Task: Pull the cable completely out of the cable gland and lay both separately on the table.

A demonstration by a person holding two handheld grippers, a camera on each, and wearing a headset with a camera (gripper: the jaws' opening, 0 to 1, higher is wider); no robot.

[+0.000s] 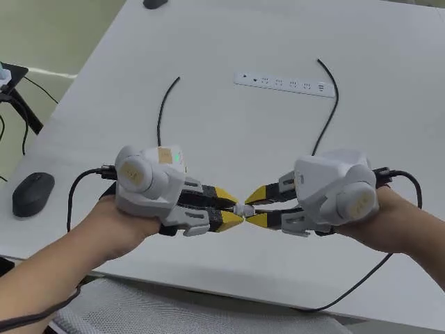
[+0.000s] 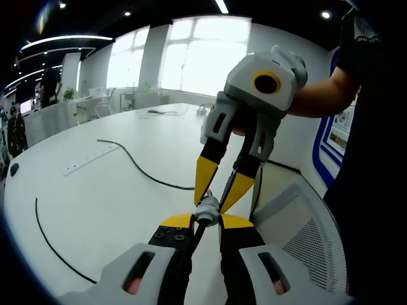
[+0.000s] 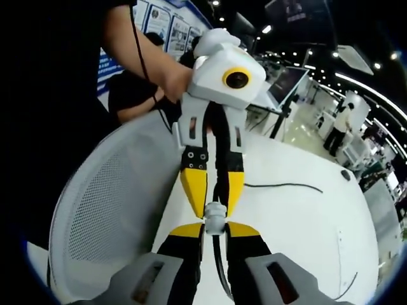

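Note:
A small grey-white cable gland [image 1: 245, 209] hangs in the air above the table's near edge, between two grippers that meet tip to tip. My left gripper [image 1: 238, 209] comes in from the left and is shut on the gland [image 2: 206, 213]. My right gripper [image 1: 252, 209] faces it from the right, closed on the thin black cable [image 3: 220, 257], which leaves the gland [image 3: 215, 217] and runs back between its jaws. In the left gripper view the right gripper [image 2: 216, 198] reaches down from above, the cable [image 2: 230, 180] between its yellow tips.
On the white table [image 1: 229, 139] lie a white power strip [image 1: 285, 83], a loose black cable [image 1: 162, 111] and another black cable [image 1: 327, 118]. A black mouse [image 1: 33, 193] sits at the left edge. A mesh chair back [image 1: 174, 309] is below the near edge.

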